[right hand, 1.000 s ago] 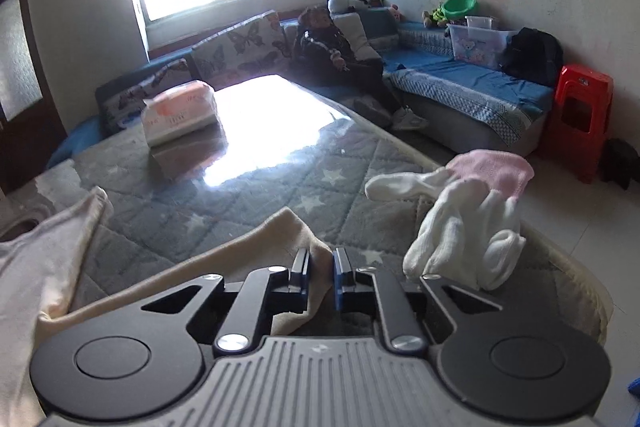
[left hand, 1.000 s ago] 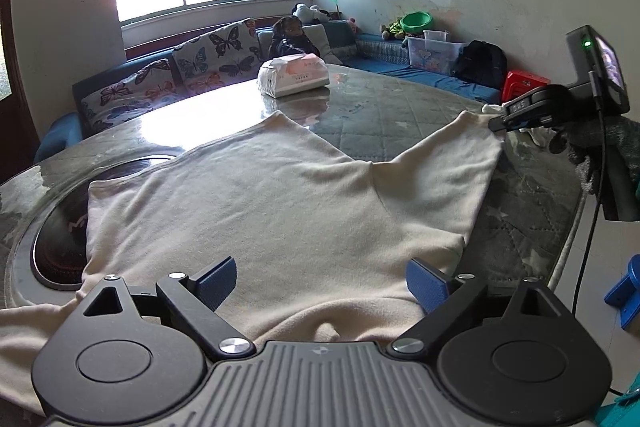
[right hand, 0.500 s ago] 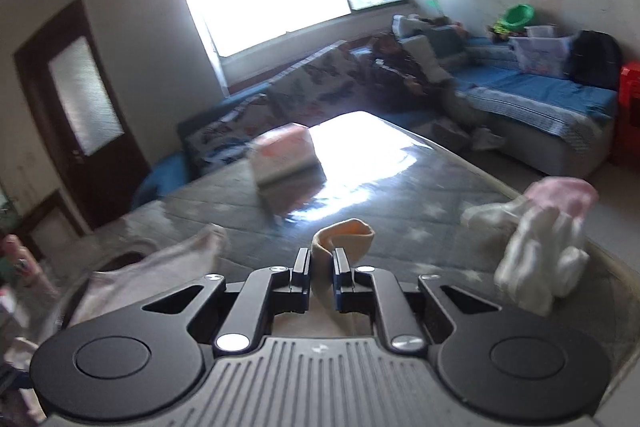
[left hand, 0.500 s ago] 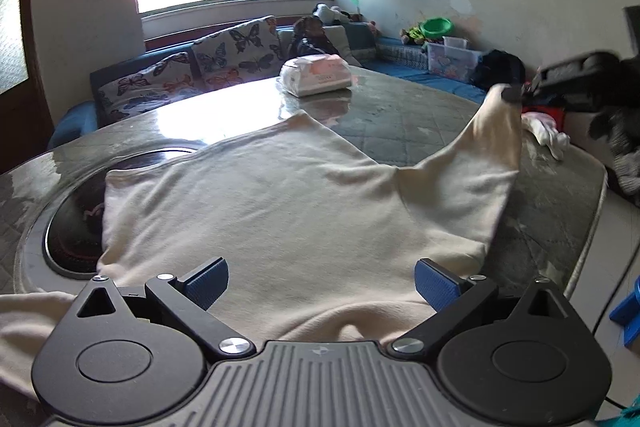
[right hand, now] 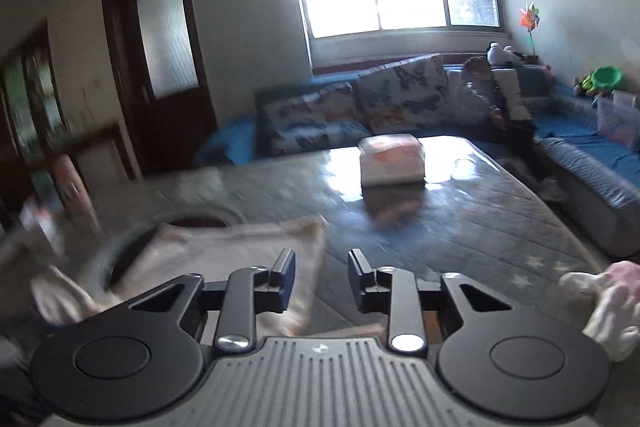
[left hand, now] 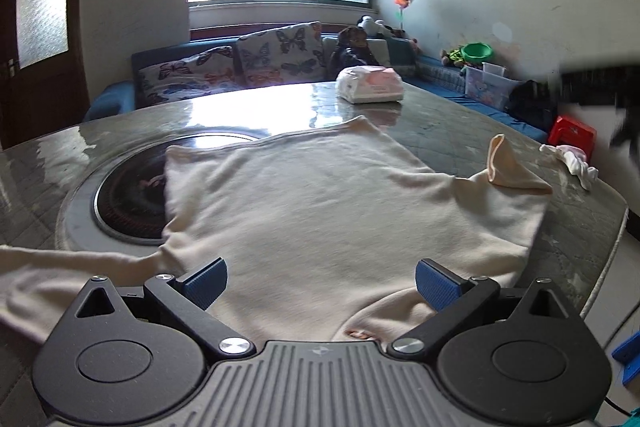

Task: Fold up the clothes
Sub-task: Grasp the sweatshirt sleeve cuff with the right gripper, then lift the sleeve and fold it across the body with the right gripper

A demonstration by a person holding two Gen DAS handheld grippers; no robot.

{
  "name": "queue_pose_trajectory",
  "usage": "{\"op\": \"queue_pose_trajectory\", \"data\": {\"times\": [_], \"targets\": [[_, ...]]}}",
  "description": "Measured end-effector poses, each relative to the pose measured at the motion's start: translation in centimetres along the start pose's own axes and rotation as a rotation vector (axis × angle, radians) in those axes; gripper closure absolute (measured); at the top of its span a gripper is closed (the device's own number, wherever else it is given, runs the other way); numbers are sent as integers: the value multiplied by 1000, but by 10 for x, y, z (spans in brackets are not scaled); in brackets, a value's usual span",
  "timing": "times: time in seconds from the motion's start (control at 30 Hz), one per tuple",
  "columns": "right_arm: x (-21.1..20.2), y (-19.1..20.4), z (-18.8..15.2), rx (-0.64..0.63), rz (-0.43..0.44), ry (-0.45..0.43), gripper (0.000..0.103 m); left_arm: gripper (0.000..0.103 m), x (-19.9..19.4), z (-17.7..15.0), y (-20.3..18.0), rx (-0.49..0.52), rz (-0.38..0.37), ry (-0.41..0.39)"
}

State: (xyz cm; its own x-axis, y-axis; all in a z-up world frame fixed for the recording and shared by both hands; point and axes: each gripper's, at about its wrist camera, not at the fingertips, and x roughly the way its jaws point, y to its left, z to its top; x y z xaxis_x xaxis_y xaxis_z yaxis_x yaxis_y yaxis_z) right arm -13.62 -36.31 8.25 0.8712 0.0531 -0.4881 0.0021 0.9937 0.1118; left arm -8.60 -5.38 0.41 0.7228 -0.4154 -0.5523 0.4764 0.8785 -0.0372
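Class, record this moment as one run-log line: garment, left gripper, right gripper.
cream shirt: spread on table, right sleeve folded inward | left gripper: open, above hem | right gripper: opening, nothing between jaws

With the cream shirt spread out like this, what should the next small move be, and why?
Probably bring the wide-open left gripper down onto the near edge of the cream long-sleeved shirt. The right sleeve already lies folded inward, and the right gripper is opening with nothing between its jaws, while the left sleeve trails off to the side, unfolded.
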Motion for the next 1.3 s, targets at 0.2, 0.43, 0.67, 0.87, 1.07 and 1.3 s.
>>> {"op": "queue_pose_trajectory", "data": {"times": [0.2, 0.43, 0.67, 0.87, 1.07, 1.3], "targets": [[33, 1, -36, -98, -103, 118, 60, 0, 2, -1, 4, -26, -1, 13], [57, 4, -54, -119, -139, 128, 62, 0, 4, 0, -1, -18, -1, 22], [48, -17, -52, 8, -124, 79, 97, 0, 9, 1, -7, -5, -3, 34], [18, -37, -28, 146, -12, 31, 98, 0, 7, 3, -7, -1, 3, 27], [-19, -28, 9, 183, 148, -43, 99, 0, 4, 5, -2, -12, 12, 12], [-25, 18, 36, 160, 373, -52, 99, 0, -11, 8, 14, -44, 43, -34]]}}
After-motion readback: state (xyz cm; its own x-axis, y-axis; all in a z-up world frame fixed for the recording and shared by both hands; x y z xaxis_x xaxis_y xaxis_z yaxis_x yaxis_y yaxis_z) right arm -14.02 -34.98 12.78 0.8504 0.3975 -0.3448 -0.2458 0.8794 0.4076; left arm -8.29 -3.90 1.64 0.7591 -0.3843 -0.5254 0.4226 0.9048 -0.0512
